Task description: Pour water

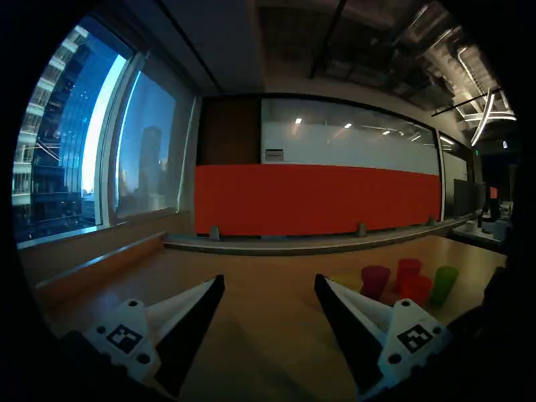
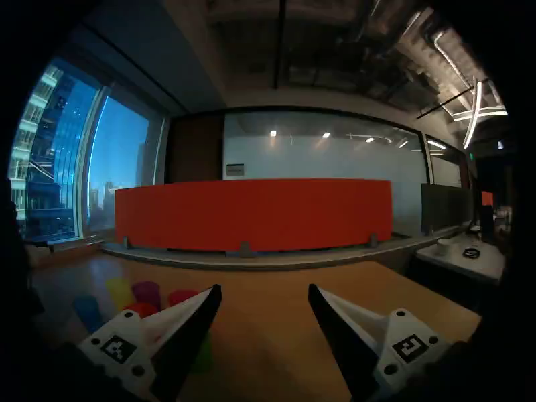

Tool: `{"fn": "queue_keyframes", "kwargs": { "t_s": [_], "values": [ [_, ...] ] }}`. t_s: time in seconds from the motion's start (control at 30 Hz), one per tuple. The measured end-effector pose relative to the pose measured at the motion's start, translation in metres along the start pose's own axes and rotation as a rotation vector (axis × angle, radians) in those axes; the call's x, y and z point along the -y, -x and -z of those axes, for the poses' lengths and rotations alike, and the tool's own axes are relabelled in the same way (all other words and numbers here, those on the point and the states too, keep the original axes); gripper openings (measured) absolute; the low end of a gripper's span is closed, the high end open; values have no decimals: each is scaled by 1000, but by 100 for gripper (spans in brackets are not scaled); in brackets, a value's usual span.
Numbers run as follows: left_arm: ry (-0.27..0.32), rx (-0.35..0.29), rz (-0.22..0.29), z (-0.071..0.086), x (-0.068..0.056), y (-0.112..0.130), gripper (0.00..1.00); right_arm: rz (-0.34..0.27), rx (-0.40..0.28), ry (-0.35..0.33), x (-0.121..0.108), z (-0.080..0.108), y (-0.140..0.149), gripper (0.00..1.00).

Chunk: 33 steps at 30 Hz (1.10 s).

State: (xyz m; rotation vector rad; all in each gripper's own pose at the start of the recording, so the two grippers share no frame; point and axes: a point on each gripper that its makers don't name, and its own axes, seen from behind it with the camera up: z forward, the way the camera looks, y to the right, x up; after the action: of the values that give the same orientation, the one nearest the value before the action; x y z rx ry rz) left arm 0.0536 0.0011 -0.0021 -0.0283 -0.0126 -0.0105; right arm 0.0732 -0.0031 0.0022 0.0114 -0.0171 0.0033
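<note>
Several coloured plastic cups stand in a cluster on the wooden table (image 1: 268, 315). In the left gripper view they sit to the right: a magenta cup (image 1: 374, 281), a red cup (image 1: 408, 270), an orange-red cup (image 1: 417, 289) and a green cup (image 1: 444, 284). My left gripper (image 1: 269, 285) hangs open above the table, left of them, holding nothing. In the right gripper view the cups are low on the left: a blue cup (image 2: 88, 312), a yellow cup (image 2: 120, 292), a magenta cup (image 2: 147, 293). My right gripper (image 2: 264, 295) is open and empty, its left finger (image 2: 161, 335) covering part of the cluster.
An orange divider panel (image 1: 315, 199) runs along the table's far edge, with a glass wall behind it. Large windows (image 1: 80, 154) fill the left side. A neighbouring desk (image 2: 462, 258) with small objects stands to the right. The room is dim.
</note>
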Motion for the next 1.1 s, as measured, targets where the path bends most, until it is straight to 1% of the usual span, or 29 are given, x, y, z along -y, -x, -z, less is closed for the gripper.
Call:
{"fn": "queue_keyframes", "kwargs": {
  "t_s": [0.1,0.2,0.4,0.57,0.7,0.8,0.9,1.1],
  "values": [
    [18,-9,-7,0,-5,-21,100,7,25,-8,1,-2,-9,100],
    [32,-5,3,-2,-8,-39,100,17,39,-17,1,-4,-22,100],
    [72,7,18,-7,-16,-75,100,31,48,-49,5,-7,-52,100],
    [106,-3,20,-9,-24,-111,100,29,45,-86,12,-9,-78,100],
    [138,-8,20,-11,-30,-133,100,25,49,-115,18,-10,-95,100],
    [153,-10,8,-13,-34,-144,100,17,47,-134,22,-11,-108,100],
    [170,-10,-9,-14,-38,-151,100,11,45,-150,23,-12,-114,100],
    [224,10,-27,-15,-51,-150,100,14,57,-183,26,-12,-116,100]
  ]
}}
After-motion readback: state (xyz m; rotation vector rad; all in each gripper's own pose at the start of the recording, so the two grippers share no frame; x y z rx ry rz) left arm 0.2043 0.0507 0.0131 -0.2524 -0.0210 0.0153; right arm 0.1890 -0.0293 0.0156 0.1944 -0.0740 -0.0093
